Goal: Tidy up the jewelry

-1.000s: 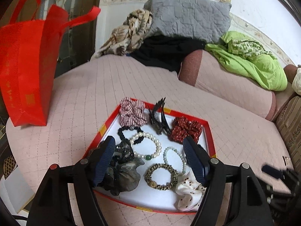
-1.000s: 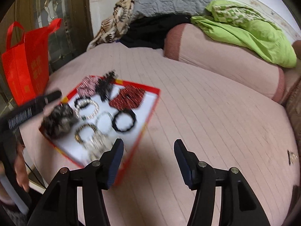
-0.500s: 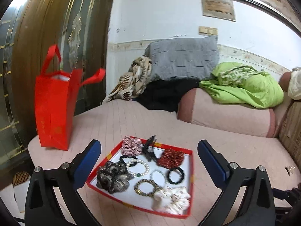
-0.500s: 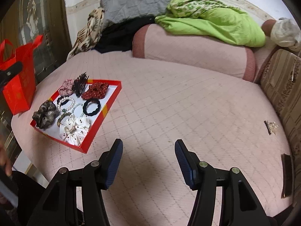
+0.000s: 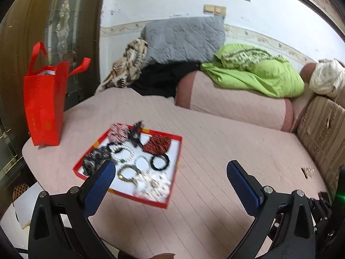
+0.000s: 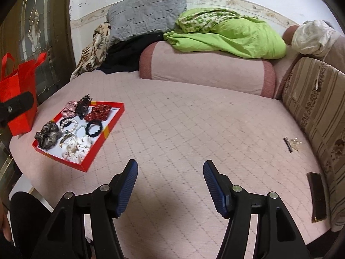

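Both claws hang empty and spread wide above the bed, the left claw (image 5: 170,173) with the red tray (image 5: 174,168) of bracelets and scrunchies just ahead to its left, the right claw (image 6: 170,173) well right of it, so the sorting looks about done, save perhaps a small clip (image 6: 291,143) lying far to the right.

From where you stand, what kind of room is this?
Probably a home bedroom or lounge: a pink quilted round bed, a grey quilted pillow against the wall, a crumpled green blanket.
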A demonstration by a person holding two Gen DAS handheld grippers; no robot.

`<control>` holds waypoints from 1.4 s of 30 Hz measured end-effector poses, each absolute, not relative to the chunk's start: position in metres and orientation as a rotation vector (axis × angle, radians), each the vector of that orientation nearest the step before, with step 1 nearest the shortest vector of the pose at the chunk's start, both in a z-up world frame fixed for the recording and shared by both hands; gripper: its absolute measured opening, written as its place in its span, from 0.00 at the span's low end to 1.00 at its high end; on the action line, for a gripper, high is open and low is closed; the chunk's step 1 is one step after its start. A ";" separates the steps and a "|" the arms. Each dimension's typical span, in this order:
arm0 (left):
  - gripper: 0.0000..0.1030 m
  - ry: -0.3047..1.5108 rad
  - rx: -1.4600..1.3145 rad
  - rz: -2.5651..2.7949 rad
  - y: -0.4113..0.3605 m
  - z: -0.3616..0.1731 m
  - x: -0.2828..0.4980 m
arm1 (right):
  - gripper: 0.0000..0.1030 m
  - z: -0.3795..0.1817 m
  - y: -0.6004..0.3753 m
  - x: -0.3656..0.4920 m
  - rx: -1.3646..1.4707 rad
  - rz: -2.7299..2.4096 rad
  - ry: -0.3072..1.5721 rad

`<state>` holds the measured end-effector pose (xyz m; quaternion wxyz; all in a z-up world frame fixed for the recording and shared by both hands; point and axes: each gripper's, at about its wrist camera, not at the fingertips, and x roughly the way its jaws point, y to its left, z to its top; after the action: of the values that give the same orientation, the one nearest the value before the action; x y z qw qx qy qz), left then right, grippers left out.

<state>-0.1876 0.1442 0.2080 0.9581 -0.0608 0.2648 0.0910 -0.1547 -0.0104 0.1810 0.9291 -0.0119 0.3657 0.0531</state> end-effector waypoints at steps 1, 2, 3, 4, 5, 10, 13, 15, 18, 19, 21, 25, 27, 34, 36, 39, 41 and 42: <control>1.00 0.546 -0.114 0.181 0.140 0.207 -0.187 | 0.66 0.180 -0.014 -0.156 -0.024 0.102 0.750; 1.00 0.552 -0.103 0.178 0.135 0.206 -0.187 | 0.66 0.179 -0.017 -0.157 -0.023 0.095 0.751; 1.00 0.557 -0.091 0.174 0.129 0.204 -0.187 | 0.66 0.178 -0.021 -0.159 -0.020 0.085 0.752; 1.00 0.562 -0.076 0.170 0.122 0.203 -0.187 | 0.66 0.176 -0.026 -0.160 -0.016 0.077 0.756; 1.00 0.566 -0.069 0.166 0.119 0.202 -0.187 | 0.66 0.175 -0.030 -0.162 -0.012 0.072 0.759; 1.00 0.621 -0.046 0.132 0.100 0.192 -0.184 | 0.66 0.168 -0.049 -0.165 0.017 0.037 0.783; 1.00 0.652 -0.039 0.112 0.093 0.185 -0.181 | 0.66 0.167 -0.053 -0.166 0.020 0.028 0.788; 1.00 0.669 -0.025 0.101 0.087 0.181 -0.180 | 0.66 0.167 -0.054 -0.166 0.015 0.026 0.787; 1.00 0.683 -0.008 0.092 0.083 0.176 -0.179 | 0.67 0.165 -0.050 -0.164 0.006 0.034 0.792; 1.00 0.685 -0.004 0.091 0.082 0.174 -0.179 | 0.67 0.164 -0.048 -0.164 0.002 0.038 0.796; 1.00 0.692 0.000 0.088 0.082 0.172 -0.178 | 0.67 0.161 -0.045 -0.163 -0.006 0.046 0.804; 0.99 0.700 -0.003 0.088 0.085 0.167 -0.176 | 0.68 0.158 -0.039 -0.162 -0.024 0.051 0.812; 0.99 0.708 -0.005 0.087 0.087 0.165 -0.173 | 0.68 0.157 -0.038 -0.161 -0.030 0.050 0.815; 0.99 0.734 -0.030 0.086 0.096 0.157 -0.168 | 0.69 0.153 -0.028 -0.160 -0.059 0.062 0.828; 0.99 0.738 -0.038 0.088 0.099 0.155 -0.167 | 0.69 0.153 -0.023 -0.160 -0.071 0.069 0.831; 0.99 0.741 -0.048 0.095 0.103 0.153 -0.167 | 0.69 0.152 -0.019 -0.160 -0.086 0.076 0.832; 0.99 0.744 -0.055 0.097 0.106 0.152 -0.167 | 0.69 0.151 -0.016 -0.161 -0.092 0.078 0.833; 0.99 0.744 -0.058 0.098 0.108 0.152 -0.166 | 0.69 0.151 -0.015 -0.161 -0.094 0.079 0.833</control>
<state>-0.1663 0.1078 0.1520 0.9300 -0.0285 0.3633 0.0479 -0.1607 -0.0152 0.1512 0.9126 -0.0456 0.4044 0.0382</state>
